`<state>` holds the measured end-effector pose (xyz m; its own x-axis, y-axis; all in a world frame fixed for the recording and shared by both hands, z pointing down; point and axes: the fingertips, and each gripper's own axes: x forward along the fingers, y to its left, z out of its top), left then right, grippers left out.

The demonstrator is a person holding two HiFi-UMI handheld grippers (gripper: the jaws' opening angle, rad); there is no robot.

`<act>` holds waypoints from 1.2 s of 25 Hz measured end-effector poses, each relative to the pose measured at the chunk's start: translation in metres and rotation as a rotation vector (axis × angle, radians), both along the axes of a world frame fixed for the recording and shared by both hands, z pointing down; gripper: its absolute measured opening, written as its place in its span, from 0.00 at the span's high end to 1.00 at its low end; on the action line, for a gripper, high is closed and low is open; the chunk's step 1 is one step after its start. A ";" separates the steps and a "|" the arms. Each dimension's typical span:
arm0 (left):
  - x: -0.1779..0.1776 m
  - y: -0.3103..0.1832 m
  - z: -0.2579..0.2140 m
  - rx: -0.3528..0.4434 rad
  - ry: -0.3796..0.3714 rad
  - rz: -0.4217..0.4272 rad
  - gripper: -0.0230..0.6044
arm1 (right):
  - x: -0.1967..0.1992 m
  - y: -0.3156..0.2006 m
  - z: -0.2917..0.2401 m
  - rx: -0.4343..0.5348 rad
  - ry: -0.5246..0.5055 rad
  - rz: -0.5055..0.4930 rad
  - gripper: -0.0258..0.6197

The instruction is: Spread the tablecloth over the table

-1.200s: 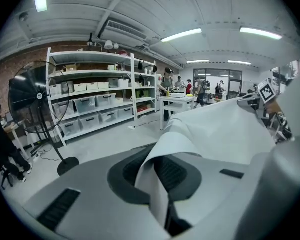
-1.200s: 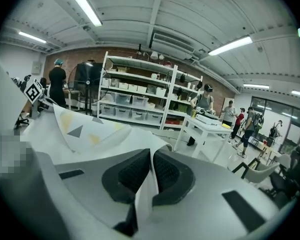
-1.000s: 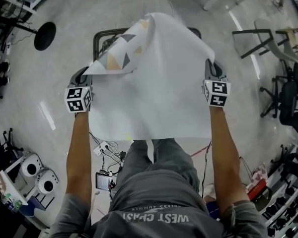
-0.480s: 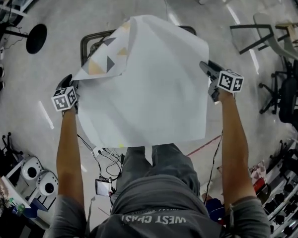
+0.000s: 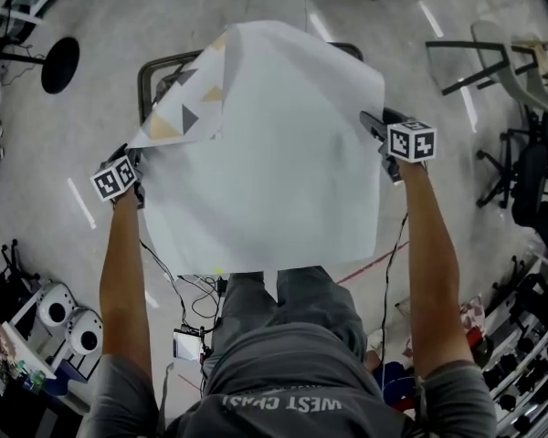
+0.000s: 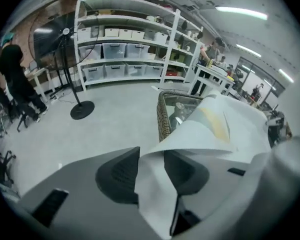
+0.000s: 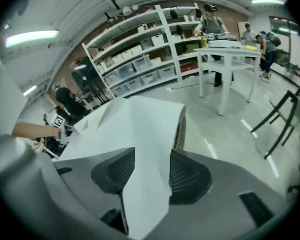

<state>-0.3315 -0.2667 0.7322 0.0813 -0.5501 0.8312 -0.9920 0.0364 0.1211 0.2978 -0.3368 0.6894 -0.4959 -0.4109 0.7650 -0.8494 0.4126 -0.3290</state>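
From the head view, one tablecloth (image 5: 274, 153) fills the frame's upper middle. It is a thin white sheet, and its upper-left corner is folded over to show grey and tan triangles. It hides most of the one bench (image 5: 155, 71), whose dark rounded frame shows at upper left. There are two claws, the left claw (image 5: 130, 156) at the cloth's left edge and the right claw (image 5: 374, 126) at its right edge. The floor (image 5: 82, 135) is pale and glossy.

In the left gripper view, the ribbed black jaws stand moderately apart, having just been opening. The cloth's edge lies loosely between them. The bench rim beyond looks woven, like wicker. One long white shelf unit (image 6: 125, 39) of storage boxes lines the back wall, and one stand with a round base (image 6: 82, 109) is on the floor.

In the right gripper view, the jaws stand wide, having just opened, and a fold of cloth hangs between them. One white table (image 7: 225, 54) stands at upper right.
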 end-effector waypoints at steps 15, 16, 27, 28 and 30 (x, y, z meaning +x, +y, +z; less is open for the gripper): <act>0.003 0.007 0.002 -0.017 -0.087 0.079 0.73 | -0.027 -0.070 -0.096 0.367 0.007 -0.358 0.93; 0.001 0.007 0.002 -0.016 -0.084 0.072 0.73 | -0.037 -0.058 -0.099 0.416 0.097 -0.419 0.93; -0.001 0.004 -0.015 0.013 -0.211 0.129 0.73 | 0.090 -0.058 0.021 0.035 0.654 0.205 0.77; -0.001 0.004 -0.018 0.023 -0.233 0.140 0.73 | 0.066 -0.061 0.012 0.124 0.631 0.157 0.79; 0.002 0.001 -0.023 0.042 -0.287 0.175 0.73 | -0.001 -0.058 -0.006 0.272 0.542 0.020 0.85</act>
